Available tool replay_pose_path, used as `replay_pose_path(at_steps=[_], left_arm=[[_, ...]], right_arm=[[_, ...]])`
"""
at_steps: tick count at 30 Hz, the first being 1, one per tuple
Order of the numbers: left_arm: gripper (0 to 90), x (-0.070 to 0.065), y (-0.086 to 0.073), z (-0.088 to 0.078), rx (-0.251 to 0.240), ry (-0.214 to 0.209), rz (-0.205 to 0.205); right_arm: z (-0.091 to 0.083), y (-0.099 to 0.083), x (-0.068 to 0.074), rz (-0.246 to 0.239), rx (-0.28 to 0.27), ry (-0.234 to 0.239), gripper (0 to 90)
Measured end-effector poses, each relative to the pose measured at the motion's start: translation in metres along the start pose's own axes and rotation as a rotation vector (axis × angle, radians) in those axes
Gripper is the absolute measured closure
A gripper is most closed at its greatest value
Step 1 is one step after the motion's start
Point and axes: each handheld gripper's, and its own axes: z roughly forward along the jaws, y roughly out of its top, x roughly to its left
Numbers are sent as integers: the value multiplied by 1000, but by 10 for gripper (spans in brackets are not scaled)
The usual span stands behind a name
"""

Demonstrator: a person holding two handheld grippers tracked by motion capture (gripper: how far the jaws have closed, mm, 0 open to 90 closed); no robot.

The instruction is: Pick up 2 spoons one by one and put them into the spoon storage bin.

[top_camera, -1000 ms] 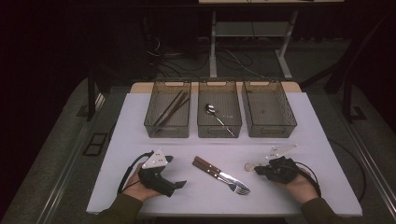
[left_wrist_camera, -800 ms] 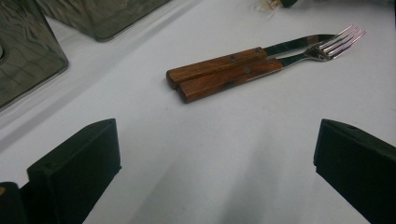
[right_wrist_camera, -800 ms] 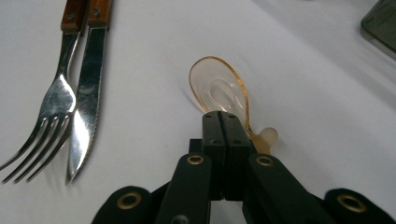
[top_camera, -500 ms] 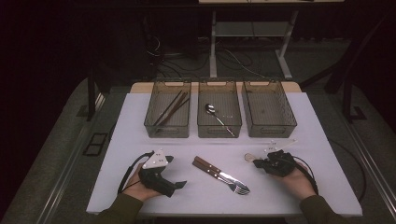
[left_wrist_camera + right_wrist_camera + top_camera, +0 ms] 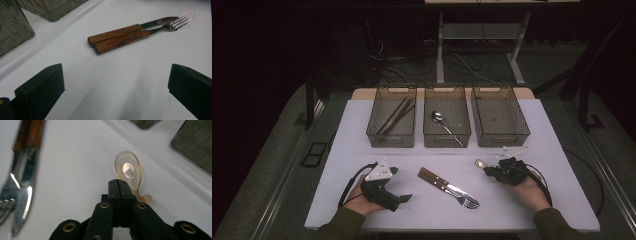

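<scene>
Two claws, right claw (image 5: 120,185) clamped on clear spoon (image 5: 128,171), left claw (image 5: 112,87) apart.

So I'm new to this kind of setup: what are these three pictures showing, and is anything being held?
A person sits at a white table with a handheld two-jaw tool in each hand. One camera looks down from above; the other two ride on the tools and look along their jaws. The left gripper rests open, pointing at a wood-handled knife and fork lying side by side. The right gripper is shut, with a small clear spoon lying just past its tip; whether it pinches the handle is hard to tell. Three bins stand behind: sticks in the left, a metal spoon in the middle.
</scene>
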Motion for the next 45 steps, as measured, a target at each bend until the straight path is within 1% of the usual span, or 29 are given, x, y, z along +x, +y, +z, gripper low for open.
replay_pose_path(at_steps=[2, 3, 4, 5, 6, 8, 9, 11, 14, 15, 18, 20, 21, 24, 27, 30, 34, 35, 38, 41, 42, 45], left_arm=[[0, 0, 0, 0, -1, 0, 0], [0, 0, 0, 0, 0, -1, 0], [0, 0, 0, 0, 2, -2, -1], [0, 0, 0, 1, 2, -4, -1], [0, 0, 0, 1, 3, -4, -2], [0, 0, 0, 1, 8, -5, 5], [0, 0, 0, 1, 8, -5, 6], [0, 0, 0, 1, 8, -4, 6], [0, 0, 0, 1, 9, -6, 4], [0, 0, 0, 2, 11, -7, 6], [0, 0, 0, 2, 12, -9, 10], [0, 0, 0, 1, 9, -7, 8], [0, 0, 0, 1, 8, -7, 7], [0, 0, 0, 1, 7, -8, 6], [0, 0, 0, 1, 8, -9, 8], [0, -1, 0, 1, 6, -9, 5], [0, 0, 0, 2, 9, -11, 10], [0, -1, 0, 1, 11, -11, 11], [0, 0, 0, 1, 9, -11, 10], [0, 0, 0, 1, 8, -12, 6], [0, 0, 0, 1, 7, -13, 5], [0, 0, 0, 1, -4, -21, -9]], right_arm=[[-9, 2, -1, 17, -45, 19, 893], [-14, 3, -2, 19, -62, 15, 860], [-18, 3, -2, 27, -74, 16, 804], [-22, 4, -3, 22, -83, 8, 776], [-25, 3, -4, 21, -87, 0, 740], [-28, 2, -7, 0, -77, -16, 657], [-29, 1, -10, -4, -73, -32, 635], [-32, -2, -16, 10, -66, -22, 598], [-34, -9, -24, 12, -53, -19, 573], [-35, -11, -26, 18, -46, -19, 572], [-34, -19, -31, 14, -9, -7, 566], [-32, -24, -34, 16, 9, 17, 568], [-32, -25, -34, 12, 21, 18, 571], [-31, -29, -33, 3, 35, 29, 599], [-30, -31, -34, -12, 56, 23, 634], [-29, -33, -34, -26, 45, 5, 692], [-29, -35, -33, -39, 37, 1, 721], [-29, -35, -33, -44, 34, -7, 725], [-29, -35, -33, -53, 35, -4, 734], [-29, -34, -33, -51, 37, -5, 736], [-29, -34, -34, -47, 40, 2, 736], [-29, -34, -35, -42, 38, 4, 736]])
